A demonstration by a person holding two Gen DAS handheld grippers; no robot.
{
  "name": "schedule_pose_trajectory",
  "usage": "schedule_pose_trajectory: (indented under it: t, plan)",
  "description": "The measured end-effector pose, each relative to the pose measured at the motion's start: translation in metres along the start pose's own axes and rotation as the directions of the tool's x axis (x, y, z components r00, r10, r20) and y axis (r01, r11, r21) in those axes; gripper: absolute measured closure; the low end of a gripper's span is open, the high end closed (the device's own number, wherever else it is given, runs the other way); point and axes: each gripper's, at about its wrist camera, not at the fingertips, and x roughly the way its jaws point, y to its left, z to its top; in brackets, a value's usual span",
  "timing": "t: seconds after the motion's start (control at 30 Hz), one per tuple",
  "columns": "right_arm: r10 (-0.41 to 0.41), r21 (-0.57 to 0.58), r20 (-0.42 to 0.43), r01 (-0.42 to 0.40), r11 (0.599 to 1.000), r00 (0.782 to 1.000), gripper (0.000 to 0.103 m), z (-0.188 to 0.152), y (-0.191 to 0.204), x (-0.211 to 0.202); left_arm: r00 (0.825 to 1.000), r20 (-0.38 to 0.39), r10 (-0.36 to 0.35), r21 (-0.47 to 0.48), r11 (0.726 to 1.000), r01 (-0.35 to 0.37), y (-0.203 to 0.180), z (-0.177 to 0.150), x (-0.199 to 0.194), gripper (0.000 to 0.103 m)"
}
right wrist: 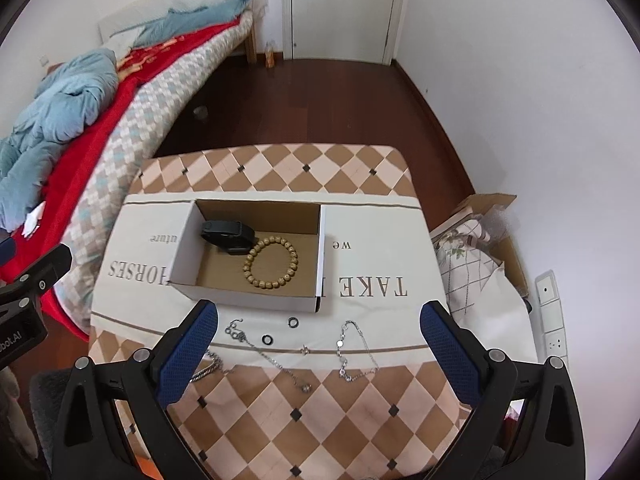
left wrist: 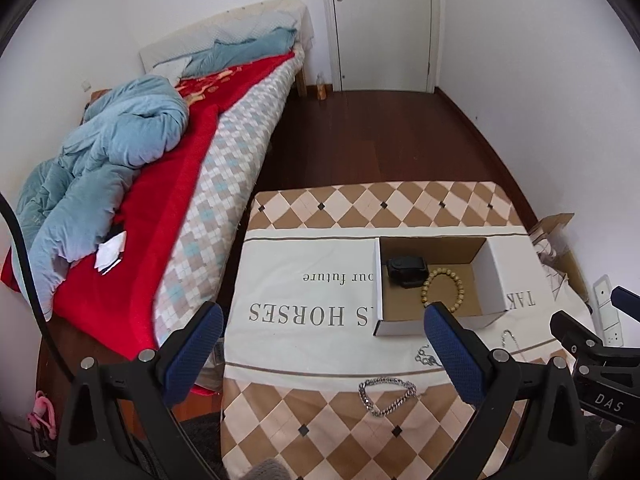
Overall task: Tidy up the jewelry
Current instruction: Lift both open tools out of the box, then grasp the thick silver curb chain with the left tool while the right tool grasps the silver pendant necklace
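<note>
Both tools spread apart and empty; right tool (right wrist: 318, 336) should drop over lower-centre silver chain (right wrist: 280, 364), pinch bunched links, lift to cardboard box (right wrist: 248, 300).

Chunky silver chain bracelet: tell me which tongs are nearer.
Left. The left tongs hang open right over the chunky silver chain bracelet; the right tongs hang open further right, over the thin chains.
</note>
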Motion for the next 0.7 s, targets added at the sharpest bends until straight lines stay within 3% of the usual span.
schedule_pose_trajectory:
  t: [0.3,0.4,0.53,0.6,0.67,0.7]
  plan:
    - [0.082,0.037,0.074,-0.085,0.996,0.994,0.001,-0.021,-0.004,-0.047,1.0,0.016,-0.001,-0.051,0.999,0.001,0.007,-0.021,-0.036,0.0]
    - [0.08,0.053,0.033,-0.082,0.995,0.996,0.001,-0.032,-0.011,-0.035,0.998,0.001,0.064,-0.045,0.997,-0.064,0.011,-0.034,-0.024,0.0]
    - [0.074,0.121,-0.055,-0.066,0.99,0.996,0.001,-0.052,-0.034,-0.001,0.994,-0.055,0.093,-0.047,0.994,-0.096,0.016,-0.052,0.006,0.0]
    - [0.075,0.156,-0.082,-0.061,0.986,0.994,0.009,-0.061,-0.047,0.013,0.991,-0.083,0.108,-0.037,0.993,-0.111,0.017,-0.059,0.019,0.0]
    - [0.066,0.193,-0.112,-0.044,0.98,0.991,0.031,-0.071,-0.062,0.031,0.986,-0.117,0.12,-0.026,0.992,-0.124,0.015,-0.067,0.036,0.0]
    - [0.064,0.204,-0.125,-0.037,0.978,0.99,0.033,-0.074,-0.068,0.039,0.983,-0.139,0.122,-0.02,0.992,-0.126,0.014,-0.071,0.047,0.0]
